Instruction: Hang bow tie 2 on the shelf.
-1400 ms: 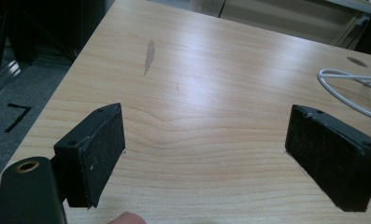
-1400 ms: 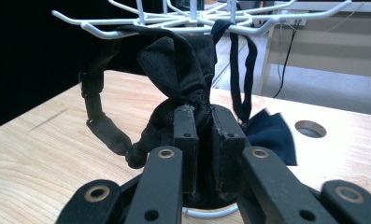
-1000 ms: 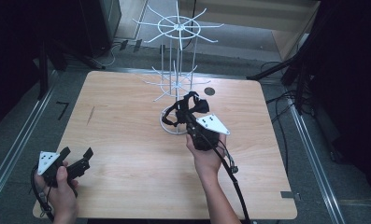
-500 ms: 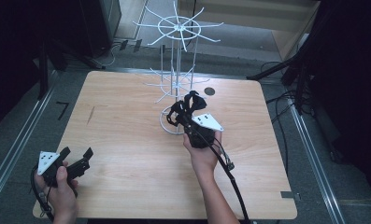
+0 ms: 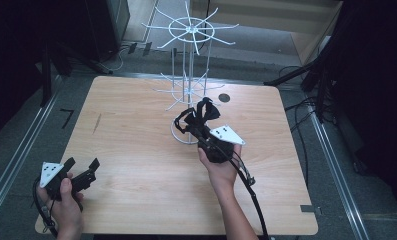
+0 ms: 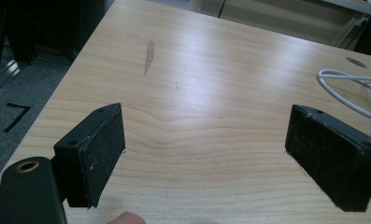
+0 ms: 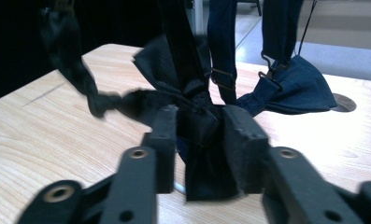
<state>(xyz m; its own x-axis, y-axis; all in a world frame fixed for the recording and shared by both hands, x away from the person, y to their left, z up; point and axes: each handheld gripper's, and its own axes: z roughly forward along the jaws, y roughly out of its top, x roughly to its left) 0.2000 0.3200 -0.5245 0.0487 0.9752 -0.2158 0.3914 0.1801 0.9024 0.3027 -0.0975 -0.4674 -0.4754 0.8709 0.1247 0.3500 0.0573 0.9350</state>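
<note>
Now our right claw (image 7: 199, 128), at the rack (image 5: 188, 90) mid-table, has just been opening around the black bow tie (image 7: 197, 154) between its jaws, loosening its pinch, so we judge the hanging nearly done, while our left claw (image 5: 81, 170) rests spread.

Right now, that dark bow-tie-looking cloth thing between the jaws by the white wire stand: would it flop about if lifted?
Probably. The dark cloth bow tie bunches between the right gripper jaws, which have just been opening, and its straps hang, so it likely droops and swings. It looks thin, so likely light. The metal clasps might snag on the white wire stand.
</note>
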